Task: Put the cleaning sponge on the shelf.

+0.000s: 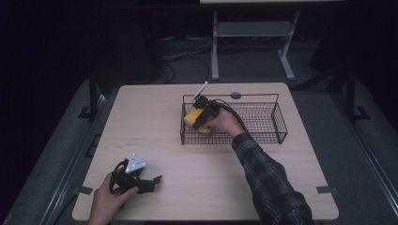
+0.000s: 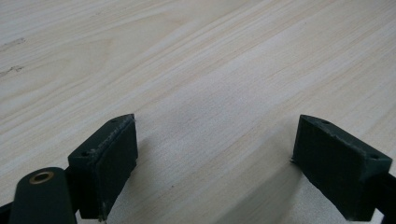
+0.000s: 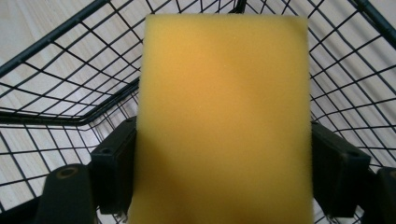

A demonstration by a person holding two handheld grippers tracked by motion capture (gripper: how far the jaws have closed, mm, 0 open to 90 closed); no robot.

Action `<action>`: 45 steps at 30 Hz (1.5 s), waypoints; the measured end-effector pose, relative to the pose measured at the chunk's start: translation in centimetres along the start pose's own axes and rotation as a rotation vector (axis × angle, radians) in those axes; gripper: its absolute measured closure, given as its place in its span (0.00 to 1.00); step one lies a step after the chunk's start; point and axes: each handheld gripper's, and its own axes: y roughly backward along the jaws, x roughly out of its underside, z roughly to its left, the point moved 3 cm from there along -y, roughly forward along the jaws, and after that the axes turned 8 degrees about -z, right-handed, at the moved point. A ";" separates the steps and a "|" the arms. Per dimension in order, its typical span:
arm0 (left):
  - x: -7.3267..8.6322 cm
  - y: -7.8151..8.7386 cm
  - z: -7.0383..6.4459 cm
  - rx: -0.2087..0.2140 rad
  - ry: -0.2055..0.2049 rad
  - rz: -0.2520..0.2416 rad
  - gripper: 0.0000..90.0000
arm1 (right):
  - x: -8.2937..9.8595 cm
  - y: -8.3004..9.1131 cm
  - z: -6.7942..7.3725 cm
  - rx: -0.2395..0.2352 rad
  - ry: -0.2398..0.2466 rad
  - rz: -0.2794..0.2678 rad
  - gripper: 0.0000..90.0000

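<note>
Right gripper (image 3: 223,172), clamped on a yellow sponge (image 3: 224,121), reaches into the left end of a black wire basket (image 1: 263,115) that stands on the far half of the table (image 1: 155,122). In the right gripper view the jaws press both sides of the sponge, which stands between them above the basket's mesh floor near a corner. The step in hand appears to be either placing the sponge into the basket or lifting it out; which one cannot be told. Placing would call for lowering to the mesh and releasing; removal, for a lift clear of the rim. Left gripper (image 2: 215,158), spread wide with nothing between its jaws, rests at the table's near left.
</note>
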 end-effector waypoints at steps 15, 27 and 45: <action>0.0 0.0 0.0 0.000 0.000 0.000 0.14 | 0.0 0.0 0.1 -0.007 -0.005 0.007 0.19; 0.0 0.0 0.0 -0.002 0.000 0.001 0.14 | 0.0 3.4 0.3 -0.002 0.002 -0.064 0.19; 0.0 -0.1 0.0 -0.003 0.001 -0.001 0.14 | 3.4 9.4 0.8 0.025 0.027 -0.152 0.19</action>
